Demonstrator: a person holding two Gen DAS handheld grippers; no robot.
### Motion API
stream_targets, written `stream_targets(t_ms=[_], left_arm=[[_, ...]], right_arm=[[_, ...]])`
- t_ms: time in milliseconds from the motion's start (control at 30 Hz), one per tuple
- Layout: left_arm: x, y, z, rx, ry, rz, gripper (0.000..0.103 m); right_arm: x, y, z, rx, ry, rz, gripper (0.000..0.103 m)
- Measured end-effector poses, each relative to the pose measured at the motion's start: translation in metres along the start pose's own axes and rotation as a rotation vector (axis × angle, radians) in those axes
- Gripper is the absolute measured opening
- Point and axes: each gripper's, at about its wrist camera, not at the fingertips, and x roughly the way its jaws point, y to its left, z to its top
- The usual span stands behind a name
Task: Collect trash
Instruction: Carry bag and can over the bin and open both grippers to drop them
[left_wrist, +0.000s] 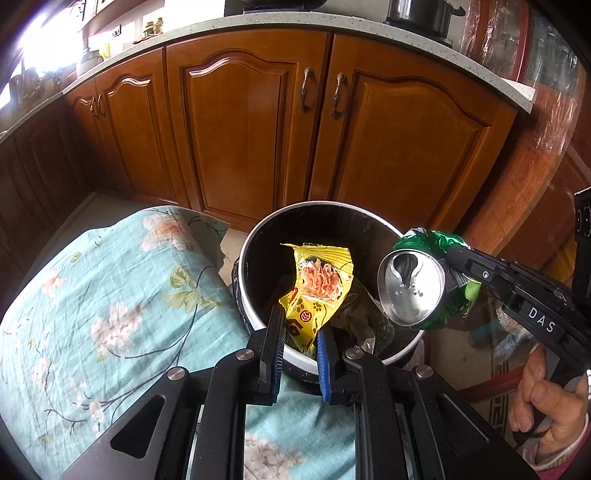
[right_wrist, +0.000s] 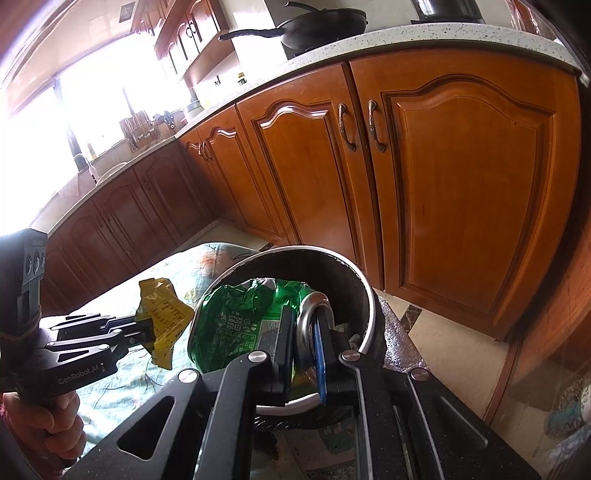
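My left gripper (left_wrist: 301, 334) is shut on a yellow snack wrapper (left_wrist: 319, 291) and holds it over the near rim of the round bin (left_wrist: 255, 236), which has a white rim and dark inside. My right gripper (right_wrist: 301, 345) is shut on a crushed green can (right_wrist: 240, 317), held above the bin (right_wrist: 364, 291). In the left wrist view the can (left_wrist: 417, 284) hangs over the bin's right rim with its silver top facing me. In the right wrist view the wrapper (right_wrist: 162, 314) sits left of the bin in the left gripper.
A table with a teal floral cloth (left_wrist: 110, 314) lies left of the bin. Wooden cabinet doors (left_wrist: 240, 129) stand behind under a speckled countertop (left_wrist: 369, 33) with pots. A patterned mat (left_wrist: 495, 387) lies on the tiled floor to the right.
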Motion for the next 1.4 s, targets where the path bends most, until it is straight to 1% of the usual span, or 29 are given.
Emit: stream_targets(t_ms=[333,600,900,1400], left_arm=[[0.017,-0.015,0.01,0.036,0.028,0.017,0.014],[0.028,-0.023,0.016,0.058,0.062,0.031,0.014],[0.042,-0.022,0.021,0.071,0.1,0.042,0.014],[0.047,-0.026,0.03,0.084,0.11,0.044,0.015]], right_arm=[[0.013,-0.002,0.007,-0.001,0.035,0.007,0.009],[0.025,-0.001,0.013,-0.026,0.063,-0.015,0.009],[0.034,-0.004,0.015,-0.046,0.083,-0.042,0.009],[0.051,0.004,0.018,-0.084,0.127,-0.075,0.009]])
